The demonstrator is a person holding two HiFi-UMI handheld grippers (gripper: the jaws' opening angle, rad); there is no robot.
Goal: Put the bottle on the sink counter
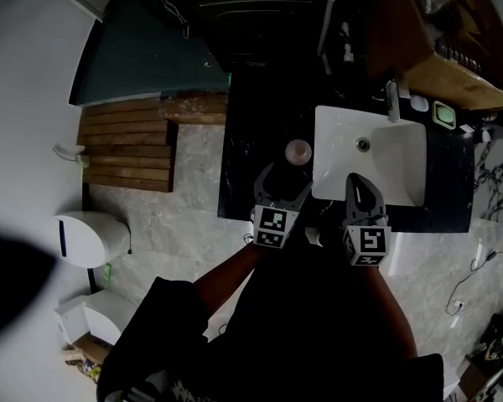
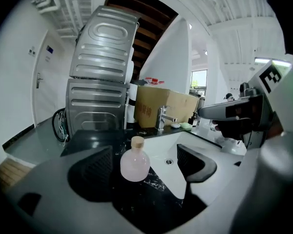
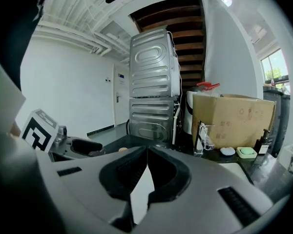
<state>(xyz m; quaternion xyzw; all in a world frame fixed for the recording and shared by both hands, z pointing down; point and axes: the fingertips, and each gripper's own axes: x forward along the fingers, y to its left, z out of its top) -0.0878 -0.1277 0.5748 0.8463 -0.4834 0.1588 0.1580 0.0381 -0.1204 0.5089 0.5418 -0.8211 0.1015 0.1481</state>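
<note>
We hold the left gripper's fingers wide apart either side of the round pale-pink cork-capped bottle, upright on the black worktop; the right gripper's fingers meet, empty.

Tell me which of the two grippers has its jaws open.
The left gripper: its jaws stand wide apart, framing the pink bottle that stands upright on the black counter. The right gripper has its jaws pressed together, holding nothing.
</note>
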